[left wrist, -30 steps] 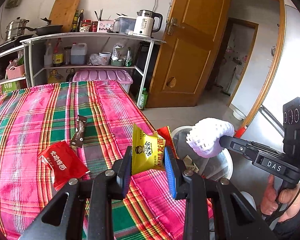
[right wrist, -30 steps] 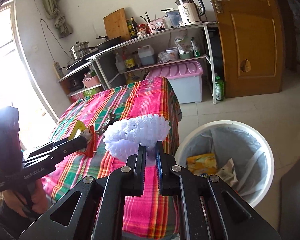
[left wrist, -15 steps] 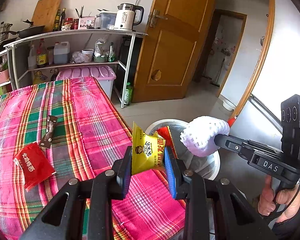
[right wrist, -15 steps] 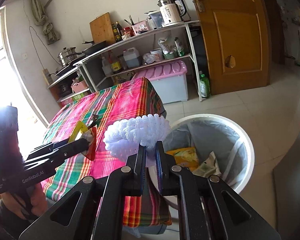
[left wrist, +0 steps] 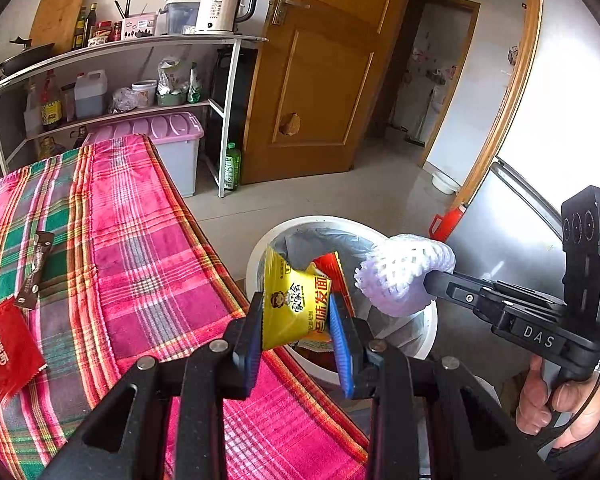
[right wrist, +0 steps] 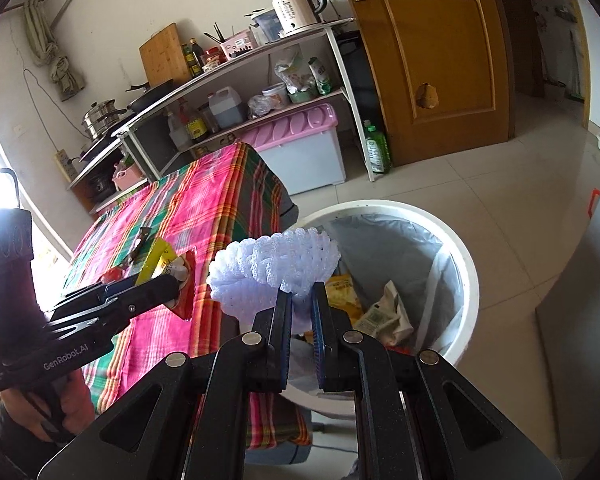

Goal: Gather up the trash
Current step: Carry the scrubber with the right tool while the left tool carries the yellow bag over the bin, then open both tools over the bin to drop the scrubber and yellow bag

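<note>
both grippers have swung away from the checked tablecloth (left wrist: 140, 280) toward the white bin (right wrist: 466, 264), which now sits much closer beneath them. left gripper (left wrist: 296, 328) is clenched on a yellow noodle packet (left wrist: 296, 300) with a red wrapper behind it, at the table edge over the bin's near rim. right gripper (right wrist: 301, 304) pinches a white foam fruit net (right wrist: 272, 268) just above the bin. a red sachet (left wrist: 8, 352) and a brown sachet (left wrist: 36, 272) lie on the cloth.
</note>
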Demonstrator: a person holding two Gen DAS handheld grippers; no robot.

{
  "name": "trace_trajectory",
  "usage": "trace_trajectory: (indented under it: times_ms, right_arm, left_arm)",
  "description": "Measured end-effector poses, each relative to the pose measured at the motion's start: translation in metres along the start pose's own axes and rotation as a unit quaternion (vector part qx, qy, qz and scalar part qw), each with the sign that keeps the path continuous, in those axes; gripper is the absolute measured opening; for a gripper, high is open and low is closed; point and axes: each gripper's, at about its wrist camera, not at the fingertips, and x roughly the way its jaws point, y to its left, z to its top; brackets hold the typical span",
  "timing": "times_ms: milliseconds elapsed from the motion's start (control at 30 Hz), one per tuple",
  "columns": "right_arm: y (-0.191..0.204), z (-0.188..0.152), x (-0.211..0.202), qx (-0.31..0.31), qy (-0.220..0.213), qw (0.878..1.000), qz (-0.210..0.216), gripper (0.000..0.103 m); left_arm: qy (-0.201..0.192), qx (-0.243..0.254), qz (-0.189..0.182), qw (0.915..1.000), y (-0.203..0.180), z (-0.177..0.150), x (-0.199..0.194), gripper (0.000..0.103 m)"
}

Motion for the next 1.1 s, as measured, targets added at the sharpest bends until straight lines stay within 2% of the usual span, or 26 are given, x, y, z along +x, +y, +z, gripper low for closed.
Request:
trace_trajectory:
  times_ms: [467, 533, 600, 667, 767, 1100]
  right_arm:
    - [-0.038, -0.006, 0.025, 0.040, 0.037, 0.998, -0.022, 0.012]
    - [-0.043, -0.007, 0.029, 0.046, 0.043, 0.998, -0.027, 0.015]
    - [-0.047, -0.008, 0.033, 0.051, 0.051, 0.997, -0.034, 0.016]
    - [-0.051, -0.009, 0.034, 0.057, 0.055, 0.996, -0.039, 0.023]
    - [-0.055, -0.010, 0.032, 0.063, 0.053, 0.996, -0.041, 0.031]
    - [-0.038, -0.003, 0.010, 0.047, 0.024, 0.998, -0.023, 0.032]
  left_arm:
    - [0.045, 0.012, -0.013, 0.9988, -0.015, 0.003, 0.047, 0.033]
    - [0.051, 0.012, -0.013, 0.9985, -0.015, 0.003, 0.053, 0.034]
    - [0.055, 0.011, -0.013, 0.9983, -0.015, 0.003, 0.058, 0.040]
    - [0.058, 0.009, -0.015, 0.9982, -0.015, 0.003, 0.060, 0.041]
    - [0.057, 0.007, -0.015, 0.9983, -0.014, 0.002, 0.060, 0.041]
    - [0.027, -0.002, -0.011, 0.9996, -0.007, 0.005, 0.034, 0.041]
